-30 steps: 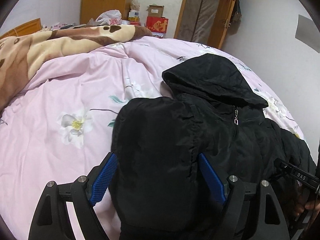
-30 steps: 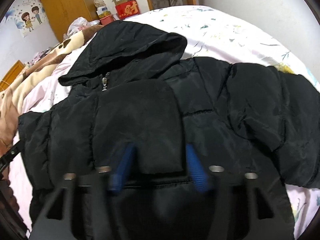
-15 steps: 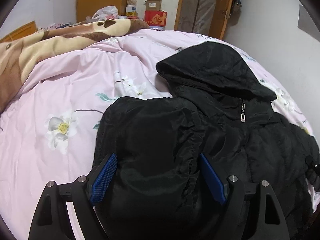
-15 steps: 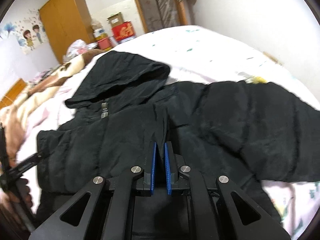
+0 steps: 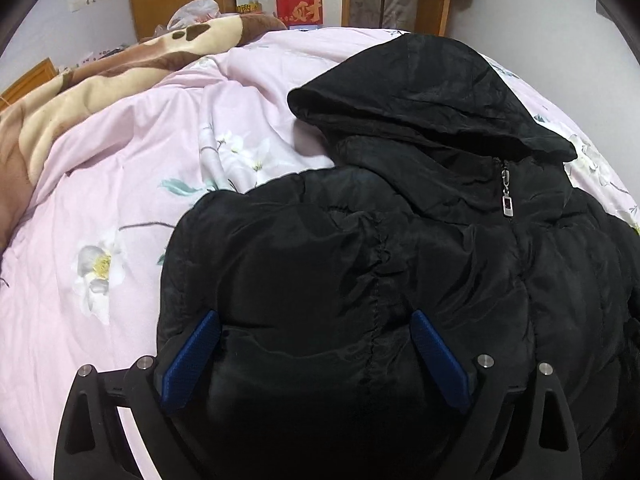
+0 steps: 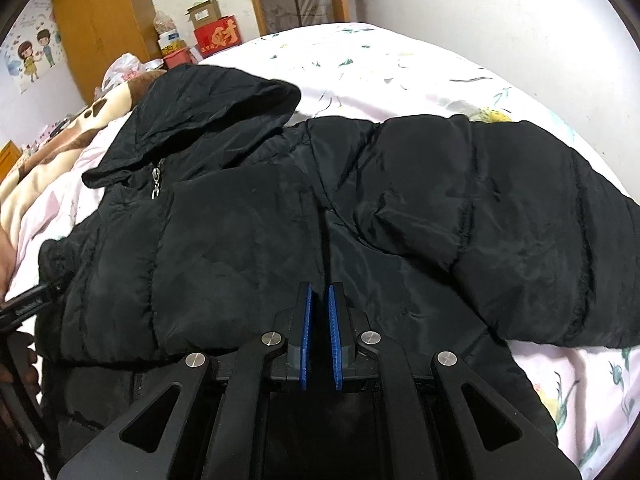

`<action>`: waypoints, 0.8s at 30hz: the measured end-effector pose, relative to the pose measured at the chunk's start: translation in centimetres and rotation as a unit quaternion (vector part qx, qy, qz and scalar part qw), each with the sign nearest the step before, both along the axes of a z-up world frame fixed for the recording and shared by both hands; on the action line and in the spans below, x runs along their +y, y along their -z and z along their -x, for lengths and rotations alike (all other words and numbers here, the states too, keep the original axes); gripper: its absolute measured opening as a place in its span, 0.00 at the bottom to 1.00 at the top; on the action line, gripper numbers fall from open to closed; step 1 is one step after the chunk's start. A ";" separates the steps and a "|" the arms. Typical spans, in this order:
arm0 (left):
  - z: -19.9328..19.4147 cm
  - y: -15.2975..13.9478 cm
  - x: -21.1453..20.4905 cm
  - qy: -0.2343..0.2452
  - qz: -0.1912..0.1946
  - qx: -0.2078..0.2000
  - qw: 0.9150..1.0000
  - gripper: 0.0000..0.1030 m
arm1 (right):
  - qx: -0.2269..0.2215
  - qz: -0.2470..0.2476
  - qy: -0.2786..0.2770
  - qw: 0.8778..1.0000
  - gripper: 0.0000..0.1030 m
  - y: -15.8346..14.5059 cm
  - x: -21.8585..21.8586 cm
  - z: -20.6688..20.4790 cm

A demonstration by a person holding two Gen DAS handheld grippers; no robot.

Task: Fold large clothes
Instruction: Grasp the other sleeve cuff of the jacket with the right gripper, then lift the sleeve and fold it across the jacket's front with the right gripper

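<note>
A black hooded jacket (image 5: 400, 264) lay front-up on a bed covered by a pink flowered sheet (image 5: 120, 184), its hood (image 5: 424, 92) pointing toward the far wall and its silver zip pull (image 5: 507, 200) drawn up near the collar. One sleeve (image 6: 240, 264) was folded across the chest; the other sleeve (image 6: 520, 216) stretched out sideways over the sheet.

The left gripper (image 5: 316, 340) stood over the folded sleeve with its jaws spread wide and opening further. Puffy black fabric bulged between the blue pads (image 5: 192, 360), though the pads did not appear to press on it.

The right gripper (image 6: 318, 320) hovered over the middle of the jacket, at the edge of the folded sleeve. Its jaws were close together and just beginning to part, with a narrow gap between them and no fabric caught there.

At the left edge of the right wrist view, a hand (image 6: 8, 264) showed beside a black bar (image 6: 32, 304) of the other tool; the small white lettering on it was too blurred to read.

A brown and cream blanket (image 5: 80, 96) lay bunched at the far side of the bed. Beyond it stood a wooden wardrobe (image 6: 100, 28), a cartoon couple poster (image 6: 32, 56) and a red box (image 6: 218, 36) bearing a large gold Chinese character, 财. A cardboard box (image 6: 204, 14) sat above it; its label was unreadable.
</note>
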State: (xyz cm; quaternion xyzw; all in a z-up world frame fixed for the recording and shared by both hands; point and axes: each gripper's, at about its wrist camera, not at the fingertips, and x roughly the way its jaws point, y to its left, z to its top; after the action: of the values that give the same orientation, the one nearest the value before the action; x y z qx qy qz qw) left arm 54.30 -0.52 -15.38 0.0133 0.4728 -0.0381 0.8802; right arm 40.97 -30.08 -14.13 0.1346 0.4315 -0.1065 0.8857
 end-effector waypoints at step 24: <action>14.6 -8.4 -8.4 0.091 0.088 -0.058 0.990 0.94 | -0.053 -0.010 0.269 0.962 0.69 -6.0 -21.9 23.0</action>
State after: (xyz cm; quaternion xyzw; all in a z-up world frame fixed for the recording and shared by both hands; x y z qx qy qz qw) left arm 39.73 -8.92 -6.95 -0.0186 0.4129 -0.1585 0.8967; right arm 17.97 -51.99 -8.12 0.2597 0.3331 -0.3294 0.8444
